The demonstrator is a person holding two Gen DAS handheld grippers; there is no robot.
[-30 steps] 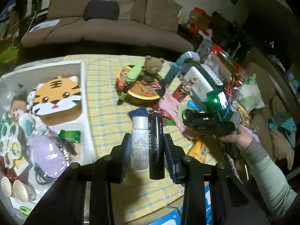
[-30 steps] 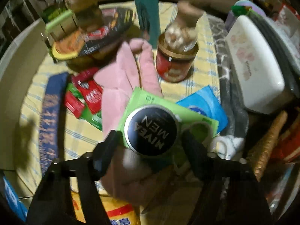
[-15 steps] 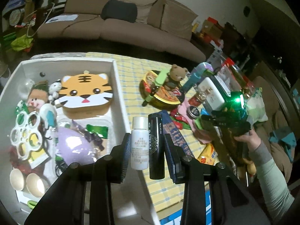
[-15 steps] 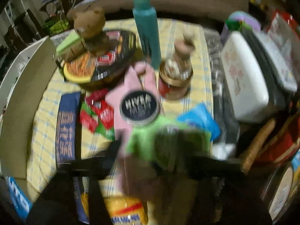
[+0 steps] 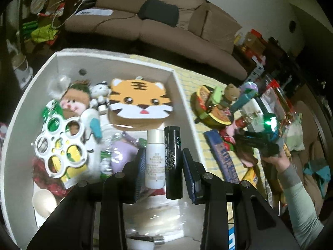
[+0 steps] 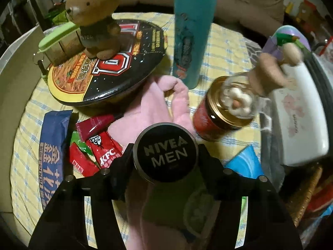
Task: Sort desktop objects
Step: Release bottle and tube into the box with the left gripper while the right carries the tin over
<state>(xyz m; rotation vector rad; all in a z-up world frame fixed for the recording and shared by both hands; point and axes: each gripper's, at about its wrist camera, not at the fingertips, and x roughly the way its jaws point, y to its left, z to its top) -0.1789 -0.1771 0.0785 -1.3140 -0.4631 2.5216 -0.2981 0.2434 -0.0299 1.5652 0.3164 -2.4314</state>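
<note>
My left gripper [image 5: 163, 162] is shut on two things side by side: a small white bottle [image 5: 154, 158] and a black tube [image 5: 173, 162]. It holds them above the white storage box [image 5: 179, 87], over its right part. My right gripper [image 6: 165, 156] is shut on a round black Nivea Men tin [image 6: 165, 155], held above a pink cloth [image 6: 154, 112] on the checked tablecloth. The right gripper also shows in the left wrist view [image 5: 258, 143], far right, over the clutter.
The box holds a tiger-face case [image 5: 140, 104], a white ring holder [image 5: 60, 143], plush toys and a purple pouch. On the cloth: a noodle bowl [image 6: 108, 66] with a bear plush [image 6: 93, 16], teal bottle [image 6: 192, 31], red jar [image 6: 224, 108], white case [image 6: 299, 120], KFC sachets [image 6: 100, 150].
My left gripper has swung left with the bottle and tube, from over the tablecloth to over the white box. My right gripper lifted, then closed on the Nivea tin.
</note>
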